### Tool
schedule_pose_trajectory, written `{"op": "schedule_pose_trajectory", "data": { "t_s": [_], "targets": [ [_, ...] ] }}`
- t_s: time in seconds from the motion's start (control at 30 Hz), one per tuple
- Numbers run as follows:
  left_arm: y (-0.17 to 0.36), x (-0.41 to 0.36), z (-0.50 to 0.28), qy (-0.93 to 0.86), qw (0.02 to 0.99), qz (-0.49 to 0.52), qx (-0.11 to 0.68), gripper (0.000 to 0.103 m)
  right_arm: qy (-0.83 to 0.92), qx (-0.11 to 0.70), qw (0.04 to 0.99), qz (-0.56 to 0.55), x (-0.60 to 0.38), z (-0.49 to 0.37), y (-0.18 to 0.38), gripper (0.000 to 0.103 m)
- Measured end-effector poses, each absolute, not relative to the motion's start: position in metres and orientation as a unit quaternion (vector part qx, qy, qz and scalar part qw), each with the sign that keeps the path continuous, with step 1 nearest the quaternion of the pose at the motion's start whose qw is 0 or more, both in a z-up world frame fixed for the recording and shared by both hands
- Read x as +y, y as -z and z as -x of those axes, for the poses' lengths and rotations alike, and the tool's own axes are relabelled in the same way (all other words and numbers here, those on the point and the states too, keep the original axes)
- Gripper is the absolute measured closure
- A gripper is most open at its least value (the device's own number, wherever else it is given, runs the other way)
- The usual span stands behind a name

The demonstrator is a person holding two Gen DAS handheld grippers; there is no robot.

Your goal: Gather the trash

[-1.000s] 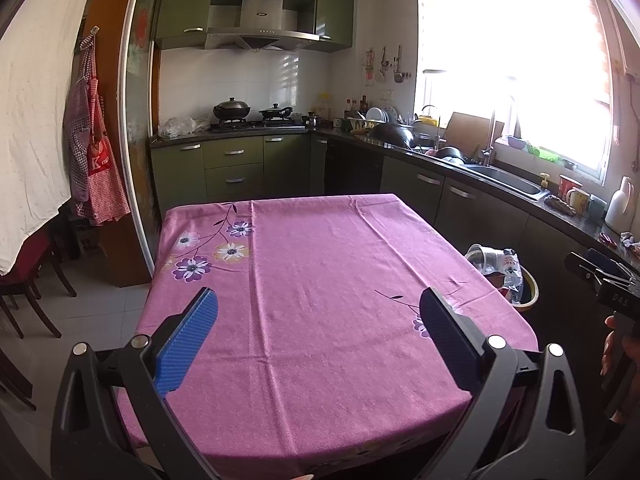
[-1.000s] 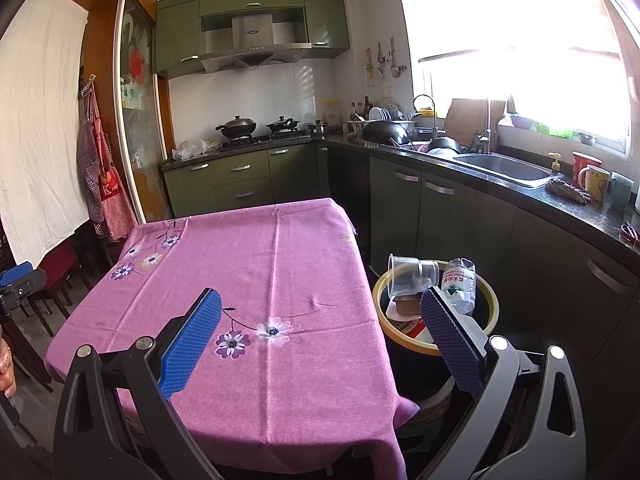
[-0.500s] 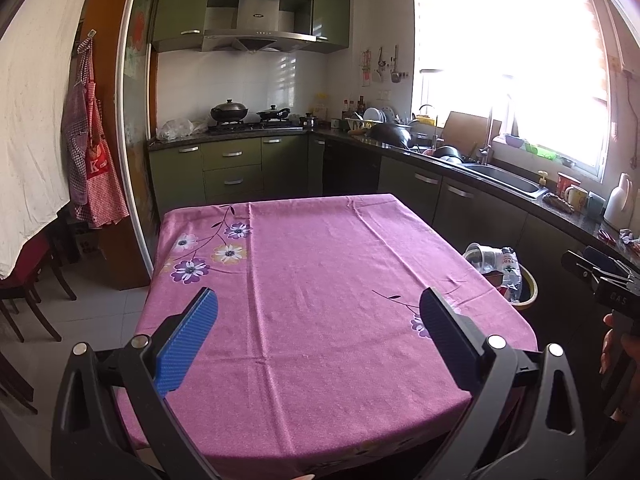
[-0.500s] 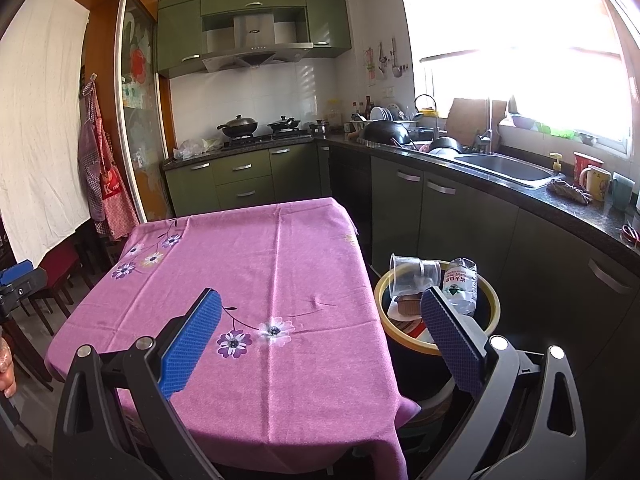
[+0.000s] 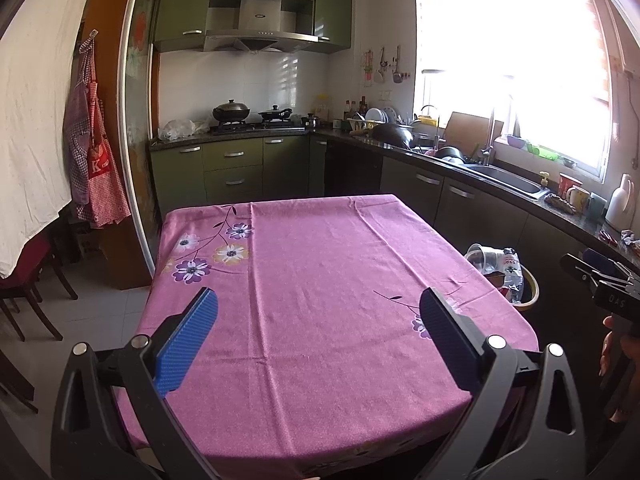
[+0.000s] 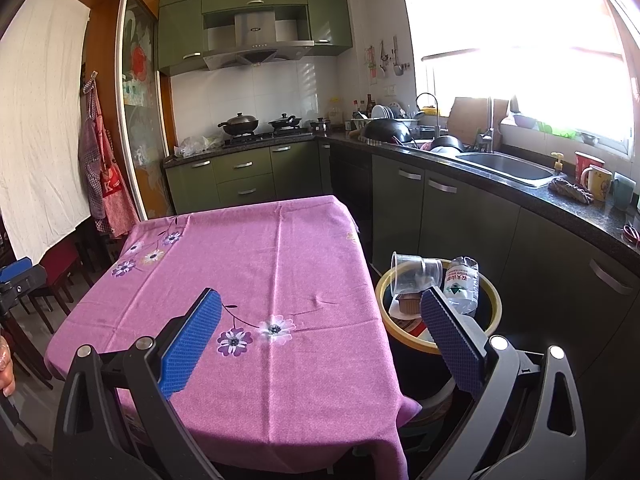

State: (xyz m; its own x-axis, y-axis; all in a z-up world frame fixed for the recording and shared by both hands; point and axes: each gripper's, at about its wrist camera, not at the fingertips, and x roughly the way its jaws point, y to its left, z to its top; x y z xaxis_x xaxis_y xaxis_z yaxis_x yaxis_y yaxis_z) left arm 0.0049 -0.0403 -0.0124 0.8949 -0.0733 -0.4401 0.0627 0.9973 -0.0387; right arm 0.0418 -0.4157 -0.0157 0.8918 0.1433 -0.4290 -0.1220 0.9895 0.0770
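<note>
A yellow-rimmed trash bin [image 6: 494, 304] stands on the floor right of the table. In it lie a clear plastic cup [image 6: 416, 272], a plastic water bottle [image 6: 462, 284] and a brown carton [image 6: 408, 302]. The bin also shows in the left wrist view [image 5: 532, 292]. My left gripper [image 5: 318, 334] is open and empty above the near part of the table with the purple flowered cloth [image 5: 320, 280]. My right gripper [image 6: 320, 334] is open and empty over the table's near right corner, its right finger in front of the bin.
Green kitchen cabinets [image 6: 468, 216] and a dark counter with a sink [image 6: 508, 168] run along the right. Mugs [image 6: 596, 176] stand on the counter. A stove with pans [image 6: 260, 128] is at the back. Dark chairs [image 5: 24, 296] stand left of the table.
Both views have shifted only very slightly. Both grippers stay open and empty.
</note>
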Motion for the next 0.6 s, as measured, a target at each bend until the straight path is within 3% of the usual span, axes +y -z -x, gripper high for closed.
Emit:
{"op": "schedule_pose_trajectory", "data": {
  "t_s": [0.6],
  "targets": [
    [0.017,-0.0403,-0.0101,0.034,0.972,0.006,0.232,0.007,-0.071,0.227,0.971,-0.023,-0.4161,-0.045,0.0195,0.005]
  ]
}}
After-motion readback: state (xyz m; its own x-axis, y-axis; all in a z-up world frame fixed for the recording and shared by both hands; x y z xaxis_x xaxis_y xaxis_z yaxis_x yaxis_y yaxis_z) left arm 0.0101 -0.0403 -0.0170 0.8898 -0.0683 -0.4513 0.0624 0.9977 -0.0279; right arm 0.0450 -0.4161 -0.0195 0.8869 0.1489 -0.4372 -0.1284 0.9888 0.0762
